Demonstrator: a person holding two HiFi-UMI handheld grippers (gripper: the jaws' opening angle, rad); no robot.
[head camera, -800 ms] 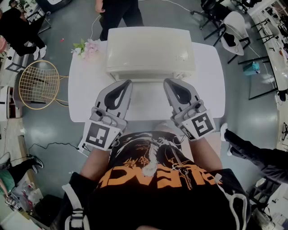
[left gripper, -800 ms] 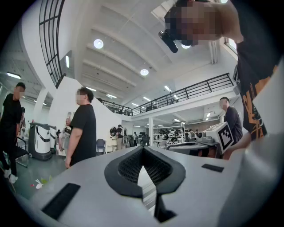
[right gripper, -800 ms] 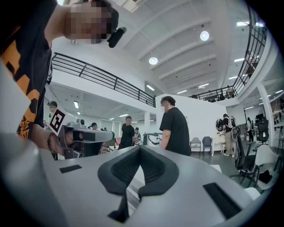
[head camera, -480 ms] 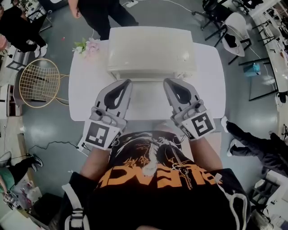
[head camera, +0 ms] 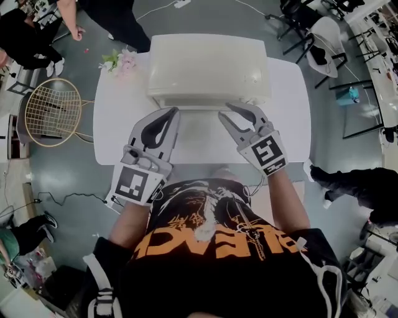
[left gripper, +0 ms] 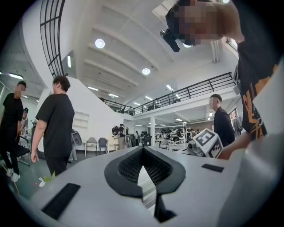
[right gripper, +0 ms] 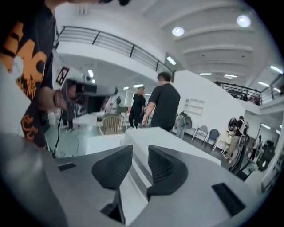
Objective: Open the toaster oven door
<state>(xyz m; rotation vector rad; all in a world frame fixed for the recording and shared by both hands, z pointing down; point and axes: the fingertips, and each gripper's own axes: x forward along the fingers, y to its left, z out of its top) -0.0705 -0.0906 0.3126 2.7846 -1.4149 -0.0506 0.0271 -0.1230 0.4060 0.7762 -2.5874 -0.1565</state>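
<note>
A cream toaster oven stands at the far side of a white table, its door facing me. My right gripper is open, rolled on its side, with its fingertips at the oven's front upper edge. In the right gripper view the oven fills the middle, and its front edge runs through the gap of the right gripper, clear of both pads. My left gripper is shut and empty, just left of that spot, short of the oven. In the left gripper view the tips of the left gripper meet.
Pink flowers lie at the table's far left corner. A gold wire chair stands to the left of the table. People walk behind it, and another person's leg is at the right. Black chairs stand at the back right.
My right gripper has moved forward and left, rolled, and reached the oven's front edge. The left gripper has crept slightly forward. The person behind the table has walked left.
</note>
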